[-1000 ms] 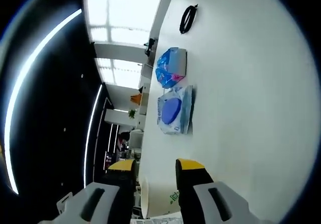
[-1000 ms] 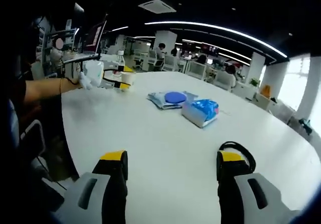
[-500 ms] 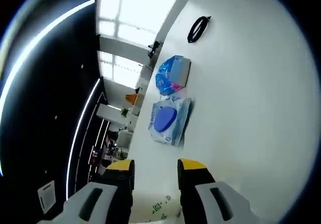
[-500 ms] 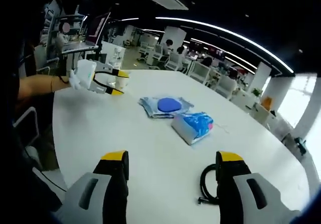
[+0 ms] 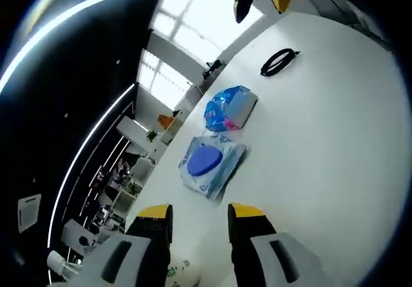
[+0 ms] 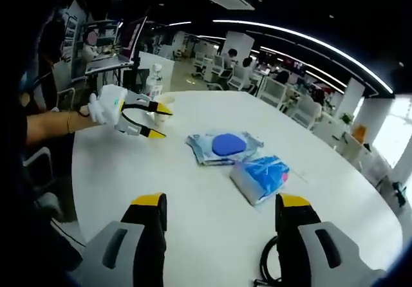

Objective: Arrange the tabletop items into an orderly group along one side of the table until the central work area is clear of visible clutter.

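Since a second ago the paper cup (image 5: 182, 272) has been drawn in between the jaws of the left hand-held gripper (image 5: 194, 217), now narrowed around it though firm contact cannot be told, while the right hand-held gripper (image 6: 221, 204) is held wide open and empty, its camera drawn back so the black cable coil (image 6: 271, 265) lies by its right jaw. The cup is judged to be mid-pickup. Ahead of both, the wipes pack (image 6: 224, 147) and blue tissue pack (image 6: 261, 175) lie close together on the white counter (image 6: 129, 177), in an open-plan office with strip lights.
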{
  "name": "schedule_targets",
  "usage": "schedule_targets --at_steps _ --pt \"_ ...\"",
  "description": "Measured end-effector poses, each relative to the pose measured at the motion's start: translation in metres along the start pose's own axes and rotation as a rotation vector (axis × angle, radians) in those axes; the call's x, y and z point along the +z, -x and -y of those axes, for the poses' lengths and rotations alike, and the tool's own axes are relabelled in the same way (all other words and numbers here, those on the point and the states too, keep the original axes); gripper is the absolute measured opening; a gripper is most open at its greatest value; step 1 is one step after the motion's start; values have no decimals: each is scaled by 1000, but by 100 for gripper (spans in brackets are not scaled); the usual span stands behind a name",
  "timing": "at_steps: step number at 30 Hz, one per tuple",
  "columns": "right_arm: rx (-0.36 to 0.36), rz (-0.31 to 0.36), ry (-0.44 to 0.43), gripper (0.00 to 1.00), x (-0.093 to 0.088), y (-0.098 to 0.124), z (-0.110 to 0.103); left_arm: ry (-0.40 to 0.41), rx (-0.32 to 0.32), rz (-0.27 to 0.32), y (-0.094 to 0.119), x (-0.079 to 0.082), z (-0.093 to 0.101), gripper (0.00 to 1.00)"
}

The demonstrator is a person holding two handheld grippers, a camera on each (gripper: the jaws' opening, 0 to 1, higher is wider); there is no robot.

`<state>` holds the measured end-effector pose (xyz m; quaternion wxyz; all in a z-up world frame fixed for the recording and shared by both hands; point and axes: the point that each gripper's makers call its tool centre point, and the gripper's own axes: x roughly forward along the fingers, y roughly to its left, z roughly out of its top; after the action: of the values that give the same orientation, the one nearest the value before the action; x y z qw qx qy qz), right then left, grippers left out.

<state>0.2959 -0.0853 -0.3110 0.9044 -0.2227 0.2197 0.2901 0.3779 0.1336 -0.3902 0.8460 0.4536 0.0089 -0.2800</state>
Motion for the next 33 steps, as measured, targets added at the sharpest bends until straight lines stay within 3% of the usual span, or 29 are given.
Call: schedule_targets --at_steps 3,6,10,16,20,33 --pt "5 -6 -28 65 10 -13 13 14 -3 -4 -2 1 1 33" --pt "-9 -37 -13 64 13 -24 20 89 -15 -2 -5 3 2 33" --pt "-14 -69 -3 64 14 -34 25 85 -16 -8 -7 4 3 33" --pt "-14 -47 -37 65 19 -43 25 86 -33 -22 -9 3 8 33" --pt "-11 -56 -37 65 17 -48 27 79 -43 -34 -9 1 10 33" --pt "-15 -94 -39 64 10 -60 29 165 -53 -26 -9 2 11 33"
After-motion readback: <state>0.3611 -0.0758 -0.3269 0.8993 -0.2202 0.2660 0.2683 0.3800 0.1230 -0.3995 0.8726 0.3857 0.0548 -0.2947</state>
